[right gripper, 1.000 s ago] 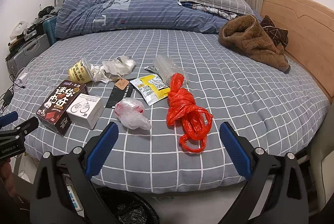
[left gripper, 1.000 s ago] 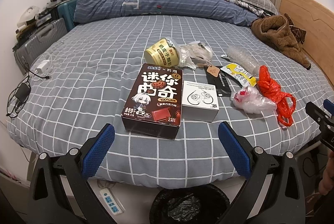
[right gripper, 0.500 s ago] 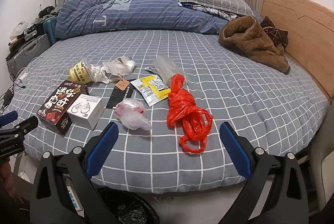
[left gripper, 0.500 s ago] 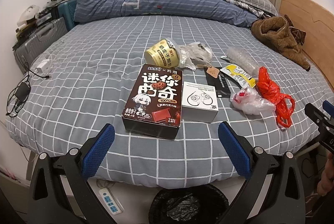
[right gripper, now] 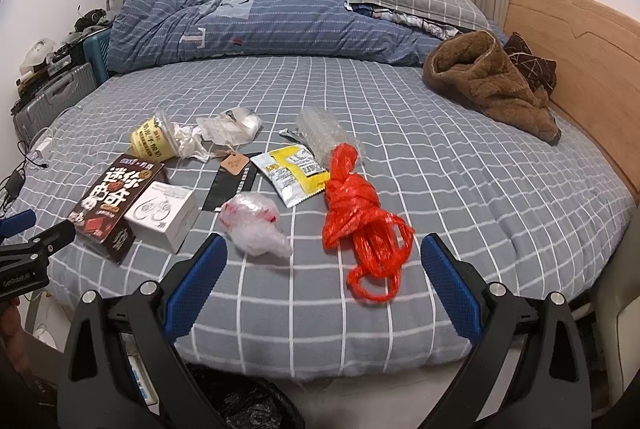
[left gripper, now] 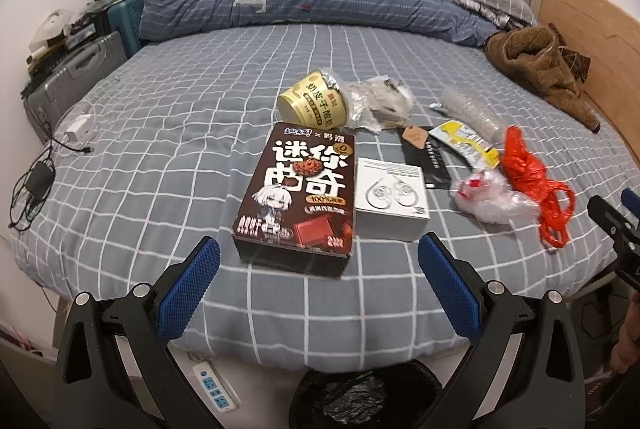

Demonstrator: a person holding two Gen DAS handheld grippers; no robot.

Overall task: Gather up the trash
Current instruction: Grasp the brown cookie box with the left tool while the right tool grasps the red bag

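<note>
Left wrist, left gripper [left gripper: 318, 283] spread, brown box [left gripper: 298, 195] ahead

You're looking at a grey bedsheet [right gripper: 460, 165] crossed by a white grid, with a blue duvet [right gripper: 248, 25] in pale dashed stripes behind it. The cookie box [left gripper: 298, 195] is dark brown with white lettering; beside it the earphone box [left gripper: 392, 199] is white. The cup [left gripper: 312, 105] is yellow, the snack wrapper [right gripper: 292, 171] yellow and white, the plastic bag [right gripper: 362, 217] bright orange-red. Your left gripper [left gripper: 318, 285] and right gripper [right gripper: 322, 289] are black with blue pads.
</note>
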